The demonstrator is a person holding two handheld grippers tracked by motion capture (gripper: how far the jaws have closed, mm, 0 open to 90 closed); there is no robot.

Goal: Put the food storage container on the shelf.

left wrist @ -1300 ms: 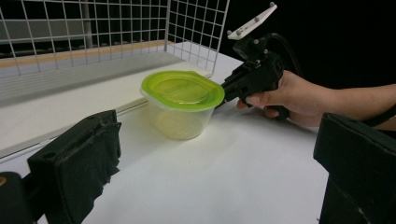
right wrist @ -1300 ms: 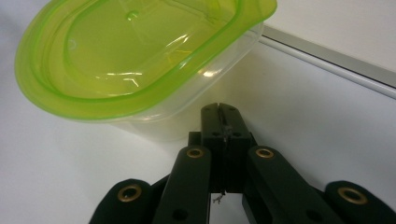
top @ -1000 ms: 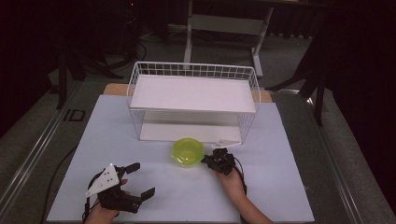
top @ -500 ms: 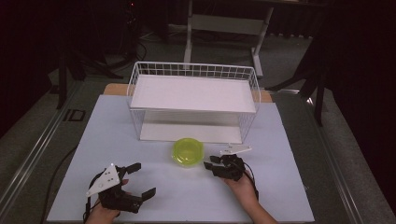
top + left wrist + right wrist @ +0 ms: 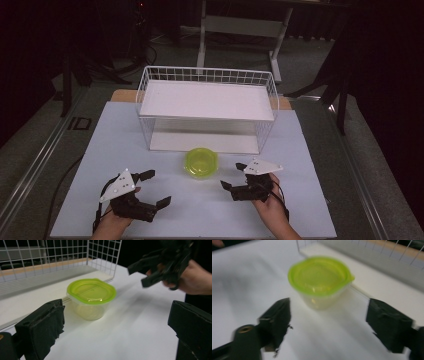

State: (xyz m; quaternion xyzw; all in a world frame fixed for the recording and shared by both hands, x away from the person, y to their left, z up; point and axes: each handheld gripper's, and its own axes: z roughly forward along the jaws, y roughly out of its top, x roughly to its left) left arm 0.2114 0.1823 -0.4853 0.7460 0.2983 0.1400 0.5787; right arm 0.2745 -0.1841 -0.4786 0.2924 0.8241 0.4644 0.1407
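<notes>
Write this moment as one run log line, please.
right hand-held gripper: jaws just opened, nothing between | left hand-held gripper: open | green-lidded container: on table, before wire basket

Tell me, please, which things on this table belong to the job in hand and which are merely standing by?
In the job:
- lidded green container
- right tool, jaws just opened, nothing between them
- left tool, open

Standing by:
- white wire basket
- white table
- desk frame behind

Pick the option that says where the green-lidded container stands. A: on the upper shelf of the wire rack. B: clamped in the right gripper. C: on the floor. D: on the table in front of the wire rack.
D: the green-lidded container stands on the table just before the wire rack, untouched, ahead of the right gripper, whose jaws stand open.
</notes>
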